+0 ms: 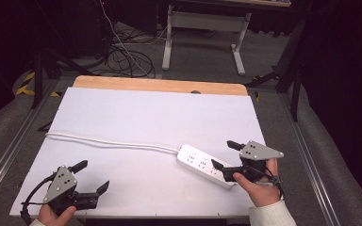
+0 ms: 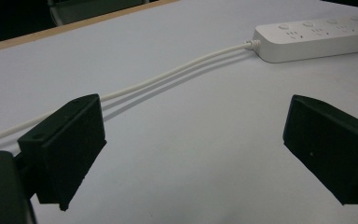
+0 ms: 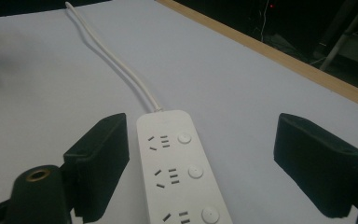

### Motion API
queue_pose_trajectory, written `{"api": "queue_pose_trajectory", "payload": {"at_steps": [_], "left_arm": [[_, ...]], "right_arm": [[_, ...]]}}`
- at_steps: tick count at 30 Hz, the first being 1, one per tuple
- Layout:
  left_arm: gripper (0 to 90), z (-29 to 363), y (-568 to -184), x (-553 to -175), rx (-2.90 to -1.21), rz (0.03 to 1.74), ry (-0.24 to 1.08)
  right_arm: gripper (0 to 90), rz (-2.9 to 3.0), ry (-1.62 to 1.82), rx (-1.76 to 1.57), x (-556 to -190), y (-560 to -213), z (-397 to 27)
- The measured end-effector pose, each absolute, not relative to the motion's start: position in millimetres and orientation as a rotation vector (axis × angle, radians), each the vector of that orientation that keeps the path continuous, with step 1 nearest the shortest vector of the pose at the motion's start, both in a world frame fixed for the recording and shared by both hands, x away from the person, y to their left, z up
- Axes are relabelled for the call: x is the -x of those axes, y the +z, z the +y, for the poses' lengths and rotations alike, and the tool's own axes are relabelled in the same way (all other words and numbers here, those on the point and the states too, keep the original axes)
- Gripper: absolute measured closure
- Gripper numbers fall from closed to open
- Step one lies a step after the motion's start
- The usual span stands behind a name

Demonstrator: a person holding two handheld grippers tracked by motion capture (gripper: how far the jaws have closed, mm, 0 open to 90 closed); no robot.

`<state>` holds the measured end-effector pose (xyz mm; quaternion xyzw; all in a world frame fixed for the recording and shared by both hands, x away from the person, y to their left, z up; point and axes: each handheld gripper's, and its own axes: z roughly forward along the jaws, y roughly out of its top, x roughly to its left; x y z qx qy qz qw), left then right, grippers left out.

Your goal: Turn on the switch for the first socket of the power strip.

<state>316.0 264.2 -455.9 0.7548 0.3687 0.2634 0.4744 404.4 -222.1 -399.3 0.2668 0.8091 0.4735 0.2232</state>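
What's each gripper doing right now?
Left gripper: open, holding nothing.
Right gripper: open, above the power strip, not gripping it.

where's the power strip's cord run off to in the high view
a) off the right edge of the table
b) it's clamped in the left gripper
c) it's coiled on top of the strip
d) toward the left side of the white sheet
d: the cord leaves the power strip and trails across the white sheet to its left edge, lying free of the open left gripper.
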Motion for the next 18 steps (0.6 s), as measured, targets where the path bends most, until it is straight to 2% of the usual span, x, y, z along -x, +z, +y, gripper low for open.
{"api": "queue_pose_trajectory", "payload": {"at_steps": [18], "left_arm": [[6.2, 263.5, -456.5, -316.5, -1.849, 0.899, 0.635]], "right_arm": [[18.7, 2.268, 1.275, -0.731, -428.7, -392.2, -204.7]]}}
